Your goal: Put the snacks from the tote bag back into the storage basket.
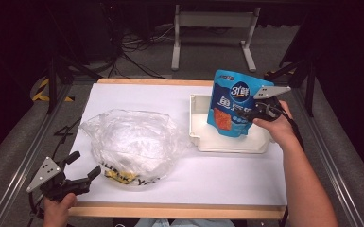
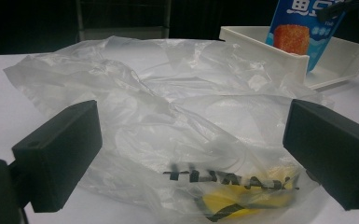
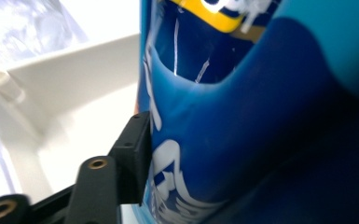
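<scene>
At the left, a crumpled clear plastic bag (image 1: 131,142) lay on the white surface (image 1: 227,175), something yellow inside it. The left tool (image 1: 81,170) gaped wide before it, touching nothing. The blue snack pouch (image 1: 232,103) stood upright, long axis vertical, in the white plastic tray (image 1: 203,142). The right tool (image 1: 248,112) was partly spread around its edge; whether both pads pressed I couldn't tell.

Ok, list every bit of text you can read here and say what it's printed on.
"3" followed by a Chinese character, in a white badge: top of the blue pouch.
Large white Chinese characters below it on the pouch: too blurred to read.
Black letters on the clear plastic bag, roughly "T...A...": creased, not legible.
The white tray carries no text.
</scene>
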The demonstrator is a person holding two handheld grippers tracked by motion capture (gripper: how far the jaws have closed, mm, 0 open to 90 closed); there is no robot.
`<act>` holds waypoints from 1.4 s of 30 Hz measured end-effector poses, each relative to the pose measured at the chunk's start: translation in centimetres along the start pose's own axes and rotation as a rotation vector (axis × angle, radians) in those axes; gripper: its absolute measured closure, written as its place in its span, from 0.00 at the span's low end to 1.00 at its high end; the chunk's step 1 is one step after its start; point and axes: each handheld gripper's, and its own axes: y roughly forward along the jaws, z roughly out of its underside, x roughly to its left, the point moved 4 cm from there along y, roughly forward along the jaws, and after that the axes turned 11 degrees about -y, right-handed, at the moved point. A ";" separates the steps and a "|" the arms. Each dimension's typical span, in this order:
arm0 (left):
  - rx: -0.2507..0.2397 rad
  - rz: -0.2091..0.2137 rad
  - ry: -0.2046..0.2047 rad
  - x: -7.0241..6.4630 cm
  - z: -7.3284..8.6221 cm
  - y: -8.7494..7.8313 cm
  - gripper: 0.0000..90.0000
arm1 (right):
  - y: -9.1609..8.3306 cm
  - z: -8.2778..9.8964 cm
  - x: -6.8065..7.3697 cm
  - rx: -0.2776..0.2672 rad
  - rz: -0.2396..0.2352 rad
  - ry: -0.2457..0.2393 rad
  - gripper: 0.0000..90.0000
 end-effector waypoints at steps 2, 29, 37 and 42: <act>-0.003 -0.001 -0.004 0.0 0.0 0.0 0.06 | -0.1 0.3 -0.1 -0.005 -0.007 -0.009 0.44; -0.001 -0.010 -0.003 0.0 0.1 -0.2 0.06 | -3.8 1.2 -1.0 -0.030 0.033 0.079 0.21; 0.000 -0.006 -0.002 -0.1 0.1 0.0 0.06 | -6.8 1.1 -0.7 -0.055 0.098 0.124 0.13; 0.002 0.002 0.004 -0.2 0.0 0.4 0.06 | -8.8 0.8 0.2 -0.097 0.093 0.131 0.12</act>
